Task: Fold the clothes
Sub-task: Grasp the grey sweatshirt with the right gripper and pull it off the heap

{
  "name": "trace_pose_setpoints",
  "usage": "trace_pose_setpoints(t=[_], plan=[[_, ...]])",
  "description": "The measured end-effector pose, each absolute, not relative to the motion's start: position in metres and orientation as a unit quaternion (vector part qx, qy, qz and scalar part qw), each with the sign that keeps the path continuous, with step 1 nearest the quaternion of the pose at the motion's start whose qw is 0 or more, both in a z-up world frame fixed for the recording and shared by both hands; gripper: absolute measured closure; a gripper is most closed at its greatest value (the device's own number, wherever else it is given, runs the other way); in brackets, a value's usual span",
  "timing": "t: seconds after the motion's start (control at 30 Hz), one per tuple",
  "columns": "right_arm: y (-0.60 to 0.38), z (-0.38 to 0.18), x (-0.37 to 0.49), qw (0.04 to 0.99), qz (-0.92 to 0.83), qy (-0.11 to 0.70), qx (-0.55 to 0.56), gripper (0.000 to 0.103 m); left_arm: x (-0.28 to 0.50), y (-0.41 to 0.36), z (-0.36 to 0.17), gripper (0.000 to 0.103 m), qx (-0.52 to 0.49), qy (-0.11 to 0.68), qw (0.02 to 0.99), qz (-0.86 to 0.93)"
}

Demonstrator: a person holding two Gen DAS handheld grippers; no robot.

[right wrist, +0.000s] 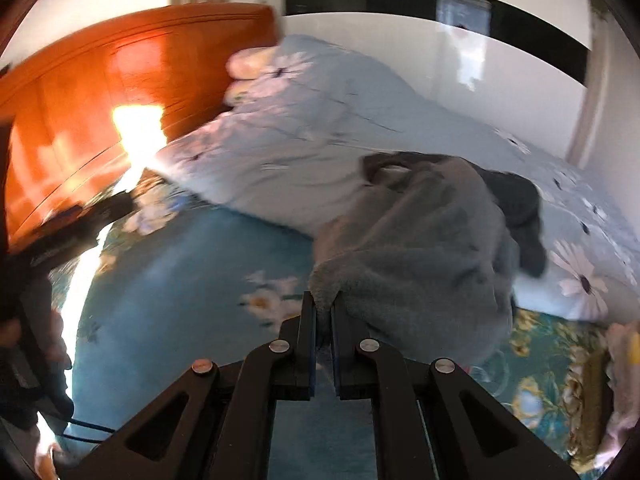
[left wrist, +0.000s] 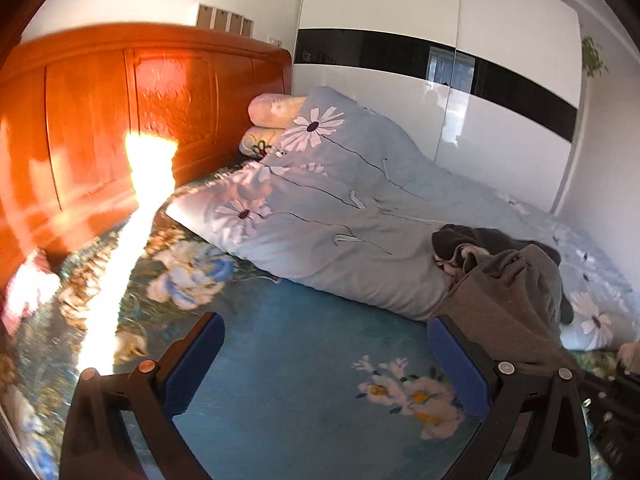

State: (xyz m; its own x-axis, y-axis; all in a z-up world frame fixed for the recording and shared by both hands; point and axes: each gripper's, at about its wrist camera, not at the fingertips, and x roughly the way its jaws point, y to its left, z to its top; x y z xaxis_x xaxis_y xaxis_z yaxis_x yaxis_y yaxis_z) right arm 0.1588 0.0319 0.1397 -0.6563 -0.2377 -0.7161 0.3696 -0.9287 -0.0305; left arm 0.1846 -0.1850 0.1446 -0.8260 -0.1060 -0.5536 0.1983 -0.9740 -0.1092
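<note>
Two tools working: my right tool [right wrist: 323, 306] pinches the grey garment [right wrist: 420, 248] heaped against the quilt [left wrist: 340, 208]; left tool [left wrist: 328, 364] gapes empty above the bed [left wrist: 288, 344]. I'd drag it flat first.

Garment [right wrist: 420, 248] lies on the bedsheet [right wrist: 192, 280], against the quilt [right wrist: 320, 120].

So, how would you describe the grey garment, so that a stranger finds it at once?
Start at the orange wooden headboard and follow the pale blue daisy quilt toward the foot of the bed. The grey garment lies crumpled over the quilt's edge, pinched by the right gripper. It is fuzzy and plain, paler than the dark cloth behind it.
</note>
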Motion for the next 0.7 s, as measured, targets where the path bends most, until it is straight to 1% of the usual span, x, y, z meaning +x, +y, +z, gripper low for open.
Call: trace_pose_setpoints(t=[0.13, 0.23, 0.3, 0.33, 0.37, 0.47, 0.5, 0.53, 0.6, 0.7], plan=[[-0.001, 0.13, 0.177, 0.22, -0.892, 0.075, 0.387, 0.097, 0.193, -0.186, 0.156, 0.0, 0.289, 0.063, 0.083, -0.952], [-0.006, 0.116, 0.177, 0.226, -0.887, 0.084, 0.394, 0.096, 0.192, -0.18, 0.158, 0.0, 0.304, 0.041, 0.078, -0.949], [0.008, 0.115, 0.177, 0.216, -0.892, 0.06, 0.392, 0.093, 0.191, -0.171, 0.158, 0.0, 0.314, 0.016, 0.077, -0.946], [0.018, 0.116, 0.178, 0.214, -0.894, 0.05, 0.391, 0.088, 0.191, -0.165, 0.159, 0.0, 0.315, 0.005, 0.077, -0.946], [0.029, 0.118, 0.178, 0.212, -0.895, 0.041, 0.39, 0.085, 0.19, -0.16, 0.158, 0.0, 0.319, -0.001, 0.073, -0.945], [0.054, 0.122, 0.178, 0.2, -0.9, 0.033, 0.386, 0.083, 0.185, -0.14, 0.154, 0.0, 0.336, -0.02, 0.054, -0.94], [0.064, 0.124, 0.179, 0.196, -0.901, 0.031, 0.385, 0.078, 0.181, -0.131, 0.153, 0.0, 0.342, -0.03, 0.043, -0.938], [0.078, 0.126, 0.179, 0.19, -0.904, 0.018, 0.383, 0.069, 0.177, -0.122, 0.152, 0.0, 0.346, -0.039, 0.031, -0.937], [0.108, 0.123, 0.18, 0.169, -0.906, -0.019, 0.386, 0.06, 0.166, -0.103, 0.154, 0.0, 0.343, -0.056, -0.006, -0.937], [0.155, 0.105, 0.174, 0.119, -0.902, -0.08, 0.408, 0.059, 0.137, -0.069, 0.156, 0.0, 0.339, -0.094, -0.077, -0.933]])
